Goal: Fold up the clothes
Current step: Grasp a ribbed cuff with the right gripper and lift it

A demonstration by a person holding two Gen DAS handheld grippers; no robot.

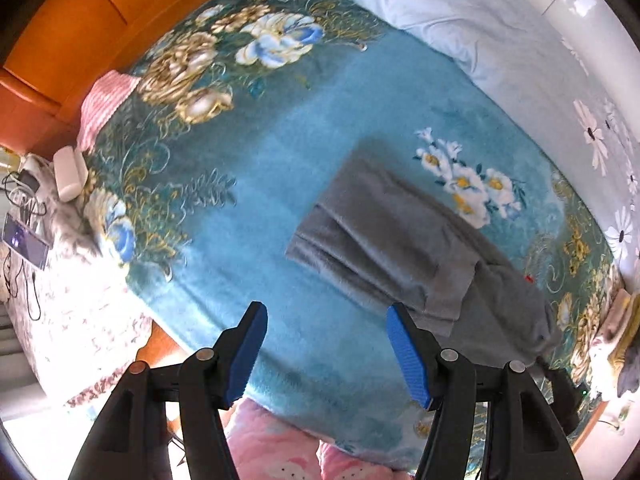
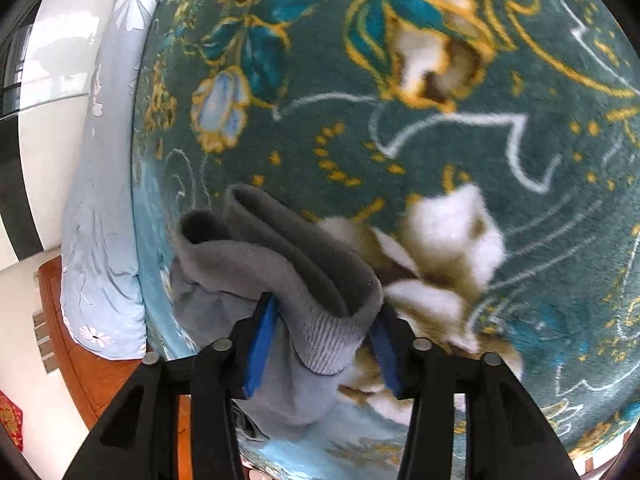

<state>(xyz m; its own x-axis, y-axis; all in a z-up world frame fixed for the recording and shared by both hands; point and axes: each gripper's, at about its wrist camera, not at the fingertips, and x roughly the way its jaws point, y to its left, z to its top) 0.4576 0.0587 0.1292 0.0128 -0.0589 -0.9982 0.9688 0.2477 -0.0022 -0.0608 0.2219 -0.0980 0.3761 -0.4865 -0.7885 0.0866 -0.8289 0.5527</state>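
Start at the far left of the left wrist view: the bedside clutter of cables and a small screen sits well clear of anything you need. Your left gripper hangs above the floral blanket with its jaws apart and nothing between them, only bare blue pile below.

The grey garment lies to the right of that gripper and a little ahead of it. Its long axis runs diagonally, from the neat folded end near the middle of the bed down to the bunched end at the lower right (that bunched end is where your other hand is working). The near long edge passes just beside the right-hand blue pad.

Your right gripper is the nearer hand by far: its blue pads are clamped on the ribbed cuff end of the grey garment, which stands up in thick doubled layers above the blanket.

So, in my judgement, the coming fold turns on that diagonal: you would carry the held end along it toward the flat end, and the free left hand has to come in from the left to steady or catch the cloth.

Nothing stands in the way on the blanket. The pale quilt lies along the far edge, and the white flower print is beside the garment.
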